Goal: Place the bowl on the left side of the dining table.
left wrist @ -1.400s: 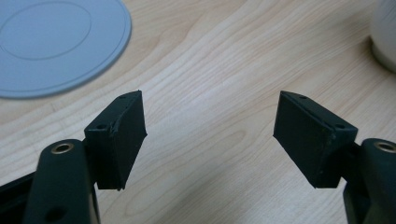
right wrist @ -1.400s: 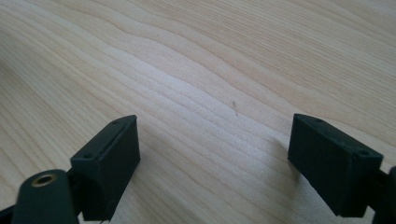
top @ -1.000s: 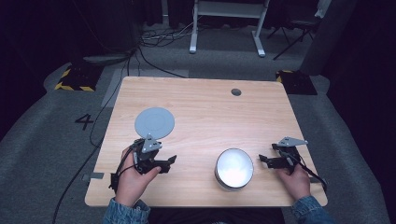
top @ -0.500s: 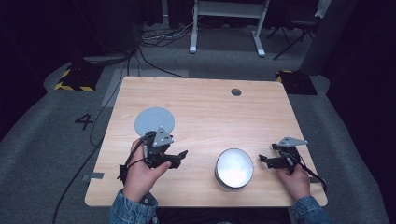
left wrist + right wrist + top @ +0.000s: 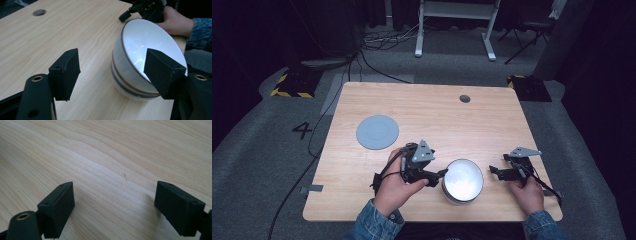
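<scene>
Your left claw (image 5: 112,72): wide apart, just been narrowing, straddling the white bowl's (image 5: 147,50) near rim, not gripping it.
Your right claw (image 5: 115,205): spread wide, empty, over bare bench (image 5: 105,150).

- The left gripper (image 5: 111,68) has its two black jaws spread wide; they have just been closing a little, pressing on nothing.
- A white bowl (image 5: 140,53) with a dark rim stands on the wooden table (image 5: 62,27), partly between the jaws.
- Beyond the bowl, the other hand (image 5: 176,22) holds the right gripper (image 5: 147,8).
- A round hole (image 5: 39,12) shows in the tabletop.
</scene>
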Motion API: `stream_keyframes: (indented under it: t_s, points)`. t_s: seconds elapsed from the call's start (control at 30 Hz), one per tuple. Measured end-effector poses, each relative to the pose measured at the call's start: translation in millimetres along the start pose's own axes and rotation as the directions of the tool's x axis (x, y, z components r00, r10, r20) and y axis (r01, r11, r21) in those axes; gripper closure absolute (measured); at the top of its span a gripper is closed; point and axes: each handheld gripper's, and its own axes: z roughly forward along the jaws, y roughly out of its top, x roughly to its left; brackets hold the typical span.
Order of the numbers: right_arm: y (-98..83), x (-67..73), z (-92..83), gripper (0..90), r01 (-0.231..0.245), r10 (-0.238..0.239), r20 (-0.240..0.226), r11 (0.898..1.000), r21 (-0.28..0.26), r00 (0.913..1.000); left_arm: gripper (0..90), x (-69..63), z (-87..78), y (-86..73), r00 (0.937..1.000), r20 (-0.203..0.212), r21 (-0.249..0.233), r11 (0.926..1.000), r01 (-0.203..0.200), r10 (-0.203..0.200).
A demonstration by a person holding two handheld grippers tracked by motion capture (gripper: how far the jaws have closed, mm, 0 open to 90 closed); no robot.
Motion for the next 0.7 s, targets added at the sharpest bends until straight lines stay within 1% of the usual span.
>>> stream_keyframes:
  t_s: [0.03, 0.07, 0.1, 0.17, 0.23, 0.27, 0.33, 0.37, 0.4, 0.43, 0.47, 0.5, 0.53, 0.63, 0.7]
  points:
    - [0.0, 0.0, 0.0, 16.4, 0.000, 0.000, 0.000, 1.000, 0.000, 1.0000, 29.9, 0.0, 0.0, 0.0, 1.0000, 0.000, 0.000, 1.0000, 0.000, 0.000]
    - [0.0, 0.1, 0.1, 16.4, 0.000, 0.000, 0.000, 1.000, -0.001, 1.0000, 31.7, -2.0, 7.0, 3.0, 0.9999, 0.004, 0.017, 0.9998, -0.012, 0.012]
    - [0.0, 0.0, 0.0, 16.4, -0.001, 0.001, 0.000, 1.000, -0.001, 1.0000, 32.8, -2.1, 10.4, 4.6, 0.9998, 0.009, 0.026, 0.9995, -0.018, 0.018]
    - [0.0, 0.1, 0.1, 16.4, -0.001, 0.001, 0.001, 1.000, -0.002, 1.0000, 33.5, -2.5, 16.6, 7.9, 0.9998, 0.003, 0.025, 0.9995, -0.020, 0.020]
    - [0.0, -0.1, 0.0, 16.4, 0.000, 0.000, 0.000, 1.000, 0.000, 1.0000, 38.5, -1.6, 19.8, 10.0, 0.9998, 0.011, 0.029, 0.9994, -0.019, 0.019]
    - [0.0, 0.0, 0.0, 16.4, -0.001, 0.001, 0.000, 1.000, 0.000, 1.0000, 39.9, -0.8, 25.0, 12.4, 0.9996, 0.015, 0.030, 0.9993, -0.022, 0.022]
    - [0.0, 0.0, 0.0, 16.4, 0.000, 0.000, 0.000, 1.000, 0.000, 1.0000, 43.6, -0.2, 31.9, 14.5, 0.9992, 0.009, 0.045, 0.9982, -0.040, 0.039]
    - [0.0, -0.2, 0.2, 16.5, 0.002, -0.002, 0.001, 1.000, -0.003, 1.0000, 45.3, -0.2, 31.9, 14.5, 0.9992, 0.009, 0.045, 0.9982, -0.040, 0.039]
    - [0.0, 0.0, 0.0, 16.4, -0.001, 0.001, 0.000, 1.000, 0.000, 1.0000, 46.4, 0.0, 39.6, 15.5, 0.9987, 0.015, 0.062, 0.9968, -0.049, 0.048]
    - [0.0, 0.0, 0.0, 16.4, -0.001, 0.001, 0.000, 1.000, 0.000, 1.0000, 48.0, 0.0, 39.6, 15.5, 0.9987, 0.015, 0.062, 0.9968, -0.049, 0.048]
    - [0.0, 0.0, 0.1, 16.4, -0.001, 0.001, 0.001, 1.000, -0.001, 1.0000, 51.0, -0.4, 46.4, 16.4, 0.9975, 0.029, 0.081, 0.9945, -0.066, 0.064]
    - [0.0, -0.1, 0.2, 16.4, 0.001, -0.001, 0.001, 1.000, -0.002, 1.0000, 53.0, -0.4, 46.4, 16.4, 0.9975, 0.029, 0.081, 0.9945, -0.066, 0.064]
    - [0.0, 0.1, 0.1, 16.4, -0.001, 0.001, 0.001, 1.000, -0.001, 1.0000, 53.3, -0.7, 52.3, 17.4, 0.9964, 0.043, 0.098, 0.9923, -0.076, 0.073]
    - [0.0, 0.0, 0.1, 16.4, 0.000, 0.000, 0.001, 1.000, -0.002, 1.0000, 56.3, 0.7, 58.4, 18.7, 0.9963, 0.031, 0.119, 0.9894, -0.084, 0.080]
    - [0.0, -0.1, 0.1, 16.4, 0.001, -0.001, 0.000, 1.000, -0.002, 1.0000, 57.1, 1.0, 62.1, 19.2, 0.9964, 0.016, 0.122, 0.9889, -0.085, 0.084]
